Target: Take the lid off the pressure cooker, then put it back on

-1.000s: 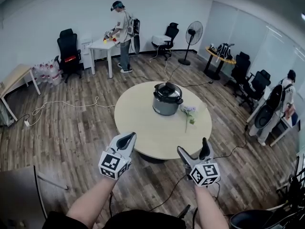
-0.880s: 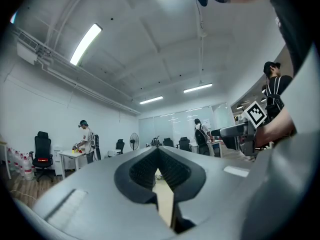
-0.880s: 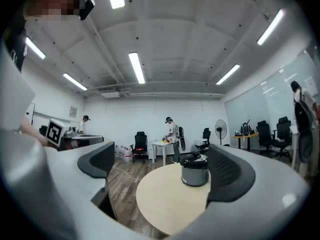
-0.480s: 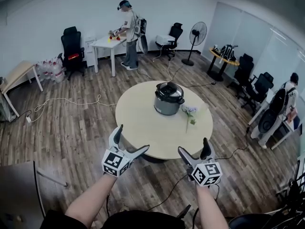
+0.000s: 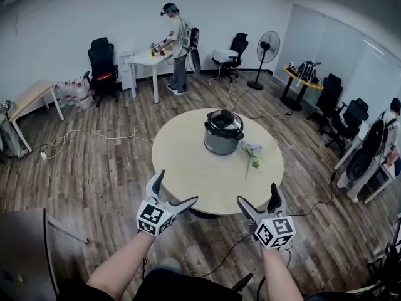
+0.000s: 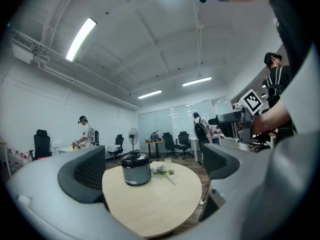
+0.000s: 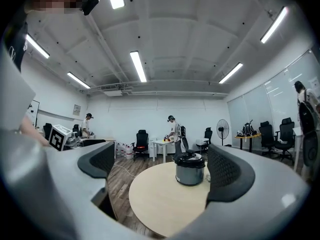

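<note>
A wide office room with a wood-plank floor (image 5: 94, 168). At its middle stands a round, pale surface (image 5: 188, 174). By the far wall a person (image 5: 178, 46) stands at a white desk (image 5: 145, 59), and a standing fan (image 5: 268, 50) is off to the right.

On the far half of the round surface sits a silver pressure cooker (image 5: 222, 142), upright and well apart from both hands. The left tongs (image 5: 175, 187) and right tongs (image 5: 258, 195) are held level at the near rim of the surface, side by side. Both are released, their jaws spread wide with nothing between the pads.

The cooker's black lid (image 5: 223, 123) is seated on top of the pot. Just right of the cooker lies a flower sprig (image 5: 252, 150) with pale purple blooms.
</note>
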Available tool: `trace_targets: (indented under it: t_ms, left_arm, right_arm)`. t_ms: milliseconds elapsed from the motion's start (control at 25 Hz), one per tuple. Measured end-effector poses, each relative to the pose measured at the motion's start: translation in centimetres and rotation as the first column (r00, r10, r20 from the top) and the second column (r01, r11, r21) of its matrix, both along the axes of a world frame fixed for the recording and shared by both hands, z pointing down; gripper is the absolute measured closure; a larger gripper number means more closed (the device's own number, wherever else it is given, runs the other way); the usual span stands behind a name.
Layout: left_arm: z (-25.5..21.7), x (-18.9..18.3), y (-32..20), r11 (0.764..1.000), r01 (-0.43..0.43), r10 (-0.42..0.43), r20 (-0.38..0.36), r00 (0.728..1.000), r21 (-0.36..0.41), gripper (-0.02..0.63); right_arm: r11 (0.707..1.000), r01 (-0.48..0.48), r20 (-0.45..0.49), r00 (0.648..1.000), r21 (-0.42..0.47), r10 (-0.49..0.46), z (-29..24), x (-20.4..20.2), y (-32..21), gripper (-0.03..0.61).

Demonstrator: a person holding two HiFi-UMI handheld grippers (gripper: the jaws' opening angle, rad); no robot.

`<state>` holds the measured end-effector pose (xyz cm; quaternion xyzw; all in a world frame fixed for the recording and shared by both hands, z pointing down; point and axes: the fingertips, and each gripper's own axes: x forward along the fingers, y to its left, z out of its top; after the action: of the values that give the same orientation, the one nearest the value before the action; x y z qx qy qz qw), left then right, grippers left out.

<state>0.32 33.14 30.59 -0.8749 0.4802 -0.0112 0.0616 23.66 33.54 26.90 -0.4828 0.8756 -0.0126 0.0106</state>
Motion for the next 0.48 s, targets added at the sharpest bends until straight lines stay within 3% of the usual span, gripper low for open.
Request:
trace_targets:
  t_ms: [200, 480]
  left_arm:
    - [2.3, 0.6, -3.8, 1.000, 0.017, -0.017, 0.017, 1.000, -0.017, 0.026]
    - [6.7, 0.3, -16.4, 0.998, -0.026, 0.026, 0.012, 1.000, -0.063, 0.026]
  right_arm:
    - [1.000, -0.001, 0.011, 1.000, -0.001, 0.001, 0.0, 0.8, -3.7, 0.002]
    - [0.998, -0.060, 0.000, 0.998, -0.002, 0.060, 1.3, 0.6, -15.3, 0.002]
